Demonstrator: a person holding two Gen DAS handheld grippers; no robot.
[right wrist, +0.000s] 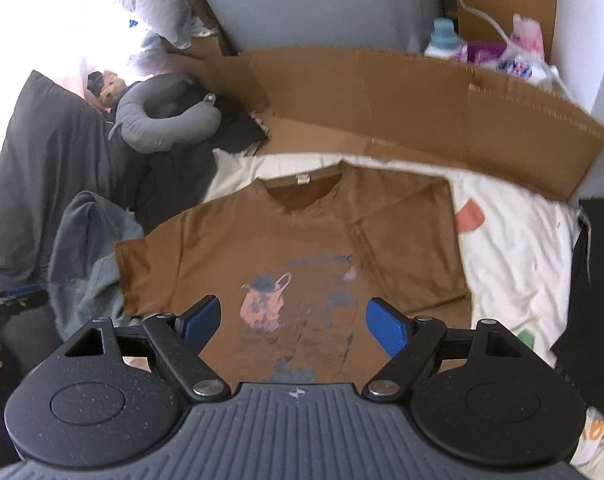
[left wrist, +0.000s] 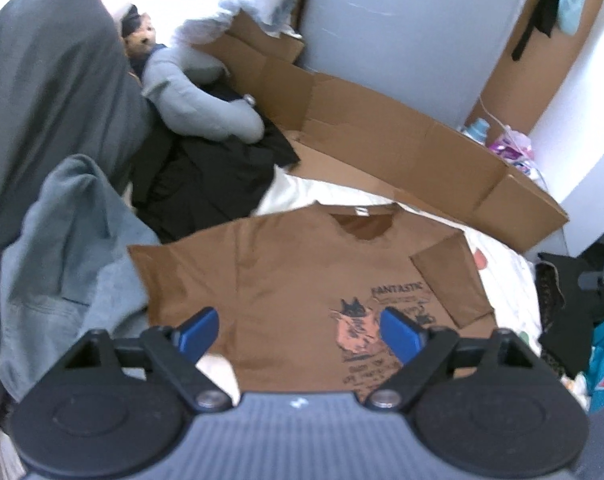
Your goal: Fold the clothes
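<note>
A white, wrinkled bed sheet gives a flat surface for folding; a long creased brown cardboard sheet stands along its far edge. A soft brown cotton T-shirt with a printed front lies spread face-up on the sheet, its right sleeve folded in, likely the first fold. The left gripper and right gripper hover above it, released and empty.

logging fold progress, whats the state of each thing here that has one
brown t-shirt: flat, print up, one sleeve folded in, other spread
left hand-held gripper: open, empty, above the shirt
right hand-held gripper: open, empty, above the shirt
cardboard box: flattened
grey neck pillow: lying on dark clothes
</note>
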